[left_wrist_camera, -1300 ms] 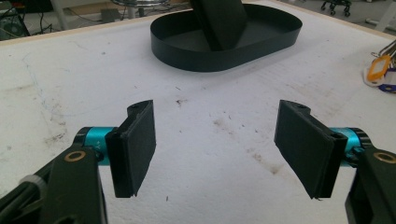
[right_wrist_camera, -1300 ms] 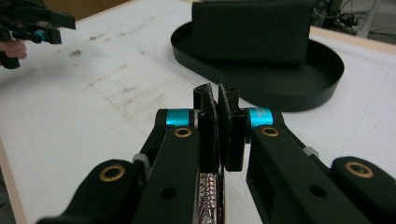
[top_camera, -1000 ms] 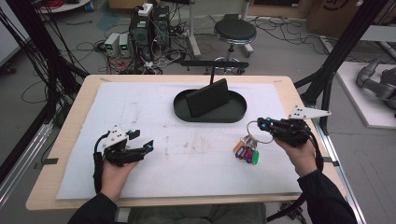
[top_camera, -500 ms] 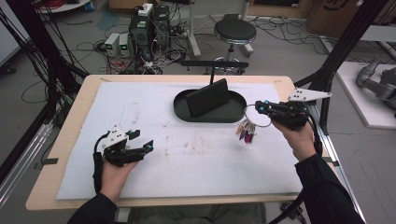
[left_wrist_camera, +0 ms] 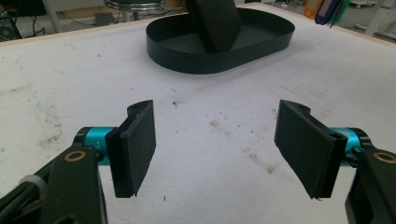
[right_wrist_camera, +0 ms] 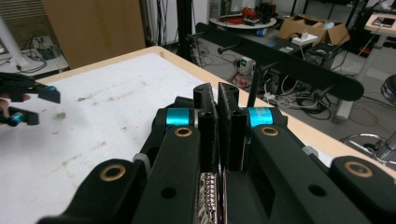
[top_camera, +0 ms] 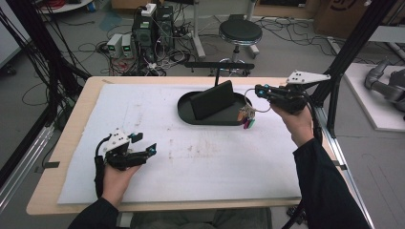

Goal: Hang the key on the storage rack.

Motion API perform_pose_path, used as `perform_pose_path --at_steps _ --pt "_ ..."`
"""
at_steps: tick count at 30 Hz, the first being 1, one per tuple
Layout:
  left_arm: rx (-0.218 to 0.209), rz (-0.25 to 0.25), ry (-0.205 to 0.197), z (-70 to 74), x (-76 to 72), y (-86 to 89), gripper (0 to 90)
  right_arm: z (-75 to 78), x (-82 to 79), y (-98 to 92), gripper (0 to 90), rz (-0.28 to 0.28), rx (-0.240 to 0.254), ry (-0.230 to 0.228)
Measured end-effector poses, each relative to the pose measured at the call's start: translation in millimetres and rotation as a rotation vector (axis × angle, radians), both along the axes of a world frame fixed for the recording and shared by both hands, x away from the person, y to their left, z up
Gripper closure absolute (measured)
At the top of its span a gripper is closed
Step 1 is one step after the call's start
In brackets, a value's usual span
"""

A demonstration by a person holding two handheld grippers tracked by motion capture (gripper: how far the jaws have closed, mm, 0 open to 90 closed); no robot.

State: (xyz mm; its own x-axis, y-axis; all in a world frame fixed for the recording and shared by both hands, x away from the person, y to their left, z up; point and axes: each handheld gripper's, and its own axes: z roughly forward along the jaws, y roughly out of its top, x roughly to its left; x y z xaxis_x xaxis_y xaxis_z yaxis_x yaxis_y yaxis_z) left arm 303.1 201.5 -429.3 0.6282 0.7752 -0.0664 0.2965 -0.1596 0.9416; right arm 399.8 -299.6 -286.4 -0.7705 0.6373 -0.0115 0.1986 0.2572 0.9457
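1. The wooden desk with its white mat carries everything; your left gripper rests near its front-left corner, jaws wide and empty.
2. The black oval tray sits toward the far edge, a dark slab leaning inside.
3. Your right gripper, jaws pinching the metal ring, dangles the bunch of coloured key tags at the tray's right rim. Lower them gently, releasing once they're fully over the tray.
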Motion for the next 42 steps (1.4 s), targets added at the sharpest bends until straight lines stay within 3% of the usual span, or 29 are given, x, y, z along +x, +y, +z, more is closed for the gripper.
perform_pose_path --at_steps 9,29,32,42 --pt "0.004 -0.01 -0.004 -0.2 0.1 -1.8 29.3 6.0 19.5 8.5 87.6 -0.027 -0.005 -0.032" --pt "0.004 -0.01 -0.003 -1.1 -0.5 -0.5 29.3 -2.8 55.8 13.5 87.6 -0.094 -0.005 0.003" --pt "0.003 -0.008 -0.002 -1.1 -1.0 -0.1 29.4 -0.6 59.5 16.0 87.5 -0.1 -0.008 -0.017" --pt "0.002 -0.004 -0.007 -1.4 -3.1 2.9 29.4 -5.8 72.9 19.4 87.6 -0.124 -0.011 -0.005"
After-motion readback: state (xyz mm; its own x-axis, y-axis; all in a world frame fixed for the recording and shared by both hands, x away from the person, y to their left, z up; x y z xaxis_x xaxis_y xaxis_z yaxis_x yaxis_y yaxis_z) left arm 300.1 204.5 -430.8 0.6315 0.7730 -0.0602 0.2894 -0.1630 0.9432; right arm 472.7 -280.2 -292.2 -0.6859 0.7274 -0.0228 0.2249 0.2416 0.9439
